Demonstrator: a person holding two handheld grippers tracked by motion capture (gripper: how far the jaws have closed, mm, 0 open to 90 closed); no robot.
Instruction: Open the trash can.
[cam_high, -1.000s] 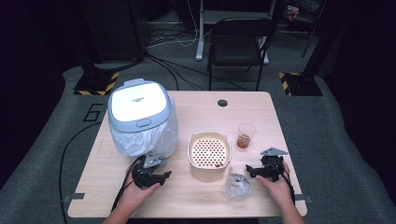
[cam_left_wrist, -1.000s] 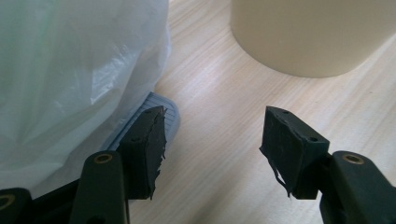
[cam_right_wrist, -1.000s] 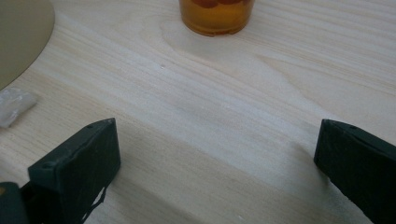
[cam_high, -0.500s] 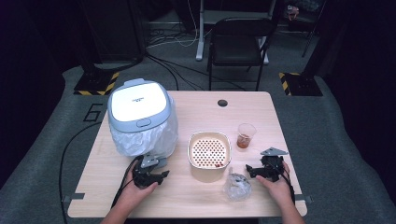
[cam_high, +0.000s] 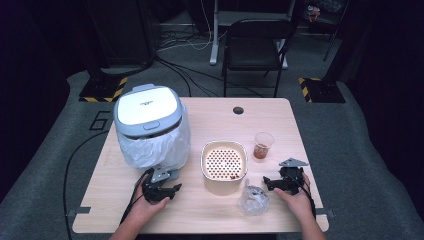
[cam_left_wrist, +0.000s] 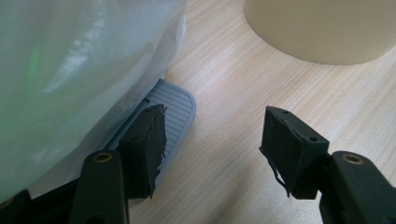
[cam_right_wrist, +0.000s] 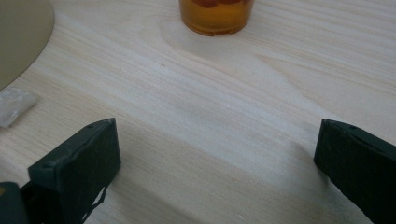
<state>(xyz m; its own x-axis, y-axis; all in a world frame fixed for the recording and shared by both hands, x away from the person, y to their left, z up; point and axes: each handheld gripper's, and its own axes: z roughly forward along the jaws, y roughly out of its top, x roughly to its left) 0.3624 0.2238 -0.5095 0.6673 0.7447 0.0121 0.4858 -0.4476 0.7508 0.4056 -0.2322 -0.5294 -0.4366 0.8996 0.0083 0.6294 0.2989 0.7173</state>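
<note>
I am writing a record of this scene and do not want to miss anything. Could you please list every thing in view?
table: one, light wood, centre
pedal bin: one, white and grey lid, clear liner, table's left
pedal: one, grey, at the bin's foot, beside the left tool
perforated basket: one, cream, table's middle
cup: one, clear with amber liquid, right of the basket
crumpled bag: one, clear, near edge, beside the right tool
chair: one, dark, behind the table
left tool: one, black, jaws apart, empty
right tool: one, black, jaws wide, empty
</note>
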